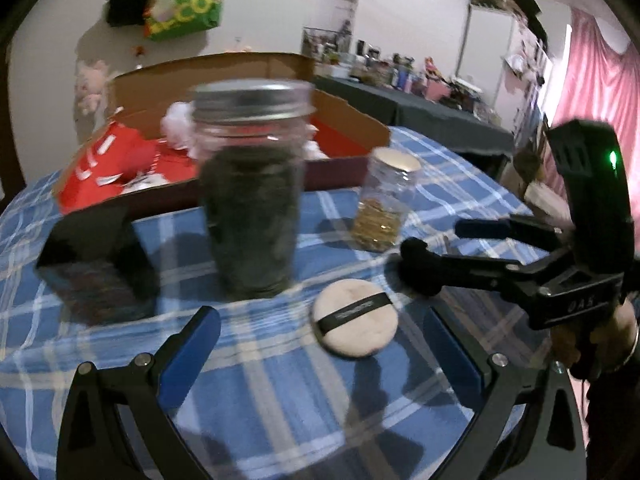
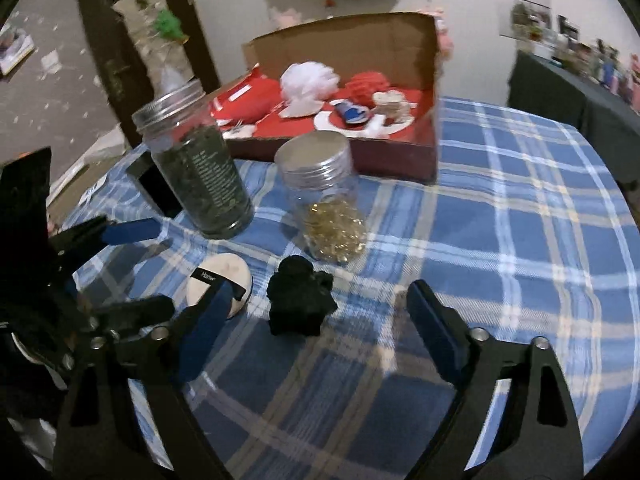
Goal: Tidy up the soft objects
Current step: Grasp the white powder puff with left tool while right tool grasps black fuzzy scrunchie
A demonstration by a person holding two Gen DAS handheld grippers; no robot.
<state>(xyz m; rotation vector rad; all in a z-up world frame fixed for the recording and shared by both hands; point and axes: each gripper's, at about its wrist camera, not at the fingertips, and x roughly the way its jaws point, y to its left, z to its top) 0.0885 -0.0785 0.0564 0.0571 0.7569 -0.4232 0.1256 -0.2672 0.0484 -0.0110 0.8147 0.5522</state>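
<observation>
Both grippers hold nothing, their blue-padded jaws spread wide. The left gripper [image 1: 320,344] hangs low over the checked tablecloth [image 1: 280,380] with the round powder puff [image 1: 355,318] lying flat between its fingers, nearer the right-hand one, so a squeeze looks ready to be lined up on it. The right gripper [image 2: 316,336] sits beside it, and just ahead of its gap lies a small black soft lump [image 2: 301,300], its exact form hard to make out; the puff rests partly behind this gripper's left finger. Beyond these two pieces stand two lidded jars, a tall one of dark green leaves [image 2: 200,176] and a short one with gold bits [image 2: 328,208] at its bottom, both hard things that likely stay put. Further back, an open cardboard box [image 2: 400,44] with a red lining already holds a white puffy ball [image 2: 310,80], a red one [image 2: 366,86] and other soft bits, so it seems to be the collecting place.
</observation>
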